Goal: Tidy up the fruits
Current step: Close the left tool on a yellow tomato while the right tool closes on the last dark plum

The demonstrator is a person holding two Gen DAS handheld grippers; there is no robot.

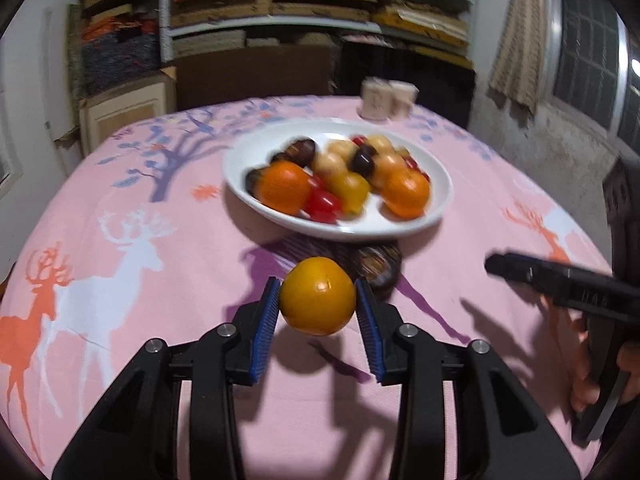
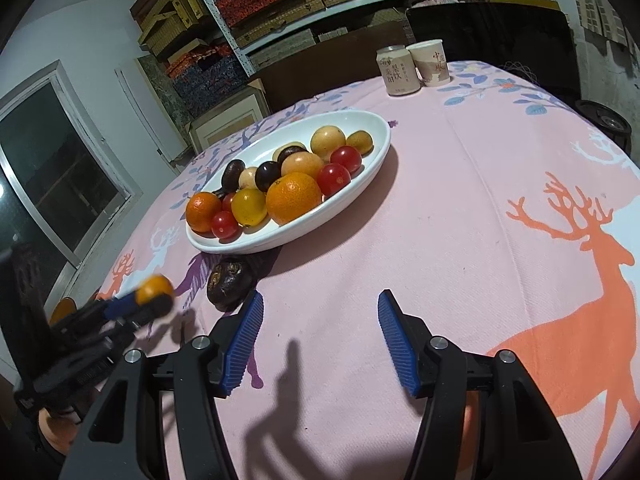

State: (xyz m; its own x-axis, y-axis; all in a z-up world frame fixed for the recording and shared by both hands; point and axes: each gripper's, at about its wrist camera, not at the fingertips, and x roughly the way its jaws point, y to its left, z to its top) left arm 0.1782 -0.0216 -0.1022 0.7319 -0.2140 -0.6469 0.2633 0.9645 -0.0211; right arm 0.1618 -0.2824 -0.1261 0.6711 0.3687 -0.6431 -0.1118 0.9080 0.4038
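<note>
My left gripper (image 1: 317, 294) is shut on a small orange fruit (image 1: 317, 295), held clear of the pink tablecloth; the same orange fruit (image 2: 154, 289) shows at the left of the right wrist view. Beyond it stands a white oval plate (image 1: 240, 168) (image 2: 380, 148) filled with several oranges, red tomatoes, yellow and dark fruits. A dark wrinkled fruit (image 1: 378, 268) (image 2: 229, 280) lies on the cloth just in front of the plate. My right gripper (image 2: 320, 334) hovers open over bare cloth, nothing between its blue pads, with the dark fruit just beyond its left fingertip.
A can (image 2: 397, 71) and a paper cup (image 2: 430, 63) stand at the table's far edge. The round table carries a pink deer-print cloth (image 2: 480, 200). Shelves of boxes fill the back wall, and a window is on one side.
</note>
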